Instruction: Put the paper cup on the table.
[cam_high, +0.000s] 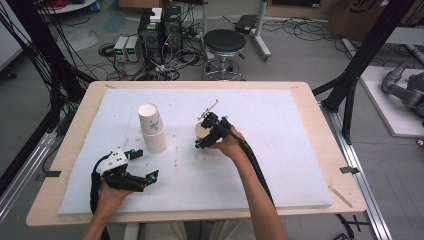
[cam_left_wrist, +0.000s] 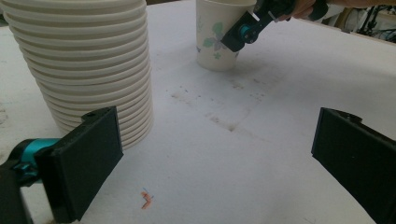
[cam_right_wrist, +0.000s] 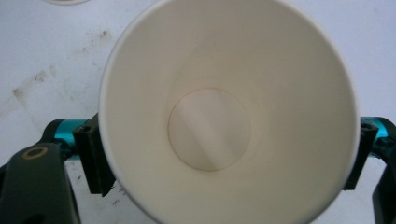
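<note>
A single floral paper cup (cam_high: 201, 130) stands upright near the middle of the white mat (cam_high: 280, 150). My right gripper (cam_high: 205, 134) comes down over it from above. In the right gripper view the cup's empty inside (cam_right_wrist: 210, 128) faces the camera, with one black jaw on each side of it. The right gripper (cam_right_wrist: 229, 158) is open around the cup. A tall upside-down stack of paper cups (cam_high: 152, 127) stands to the left, ribbed in the left gripper view (cam_left_wrist: 88, 65). My left gripper (cam_high: 145, 164) rests low on the mat in front of the stack, open with nothing between its fingers (cam_left_wrist: 215, 154).
A small orange mark (cam_left_wrist: 146, 199) and faint stains (cam_left_wrist: 224, 121) lie on the mat. Around the mat runs the wooden table edge (cam_high: 330, 165). Beyond the table are a black stool (cam_high: 225, 45), computer boxes (cam_high: 160, 30) and floor cables.
</note>
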